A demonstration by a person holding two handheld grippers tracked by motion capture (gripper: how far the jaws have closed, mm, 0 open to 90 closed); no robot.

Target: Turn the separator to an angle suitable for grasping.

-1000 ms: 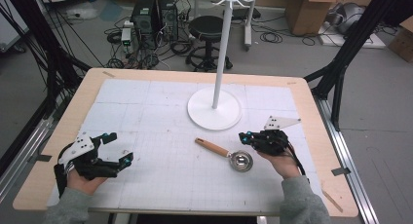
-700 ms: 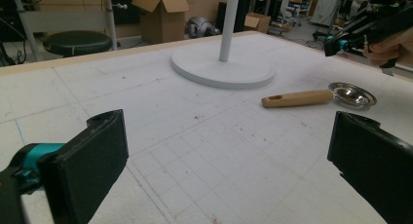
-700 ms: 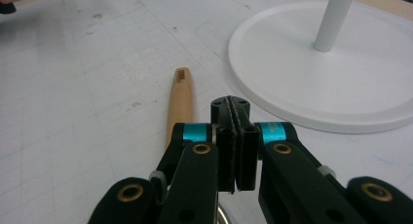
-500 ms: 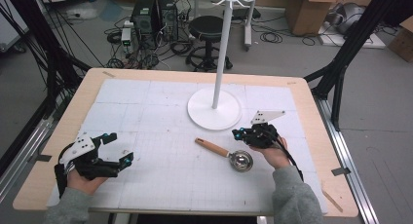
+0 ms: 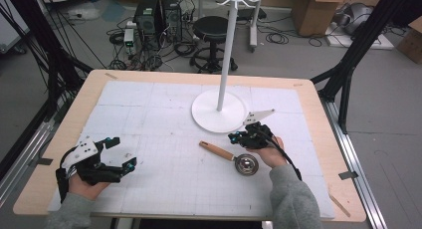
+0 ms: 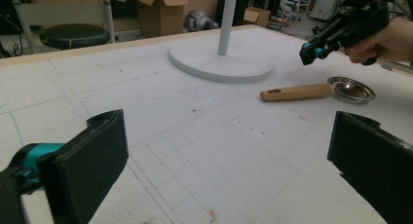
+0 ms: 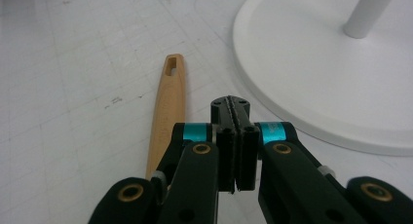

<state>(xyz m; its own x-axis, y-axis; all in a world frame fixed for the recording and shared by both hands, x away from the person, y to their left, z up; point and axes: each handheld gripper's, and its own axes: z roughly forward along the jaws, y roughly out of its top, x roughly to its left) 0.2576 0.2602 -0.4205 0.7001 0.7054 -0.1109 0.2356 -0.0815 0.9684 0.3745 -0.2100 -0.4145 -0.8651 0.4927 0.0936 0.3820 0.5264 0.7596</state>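
**Strainer spoon lies flat beside the clenched right jaws**

Table [image 5: 164, 79] of pale wood carries a white gridded mat [image 5: 164, 184], the largest thing in the high view. On the mat stands a white rack [image 5: 219, 109] with a round base and a thin upright pole, just ahead of the right gripper's tips.

Next down in size, the left gripper [image 5: 122, 152] rests at the near left of the mat, its jaws spread wide with nothing between them; the spoon lies well beyond and to the right of them in the left gripper view.

The right gripper [image 7: 234, 112] has its jaws pressed together on nothing.

Smallest is the spoon [image 5: 234, 157]: a light wooden handle with a slot at its far end and a round, shiny metal bowl. Its handle runs just left of the closed right jaws, apart from them.
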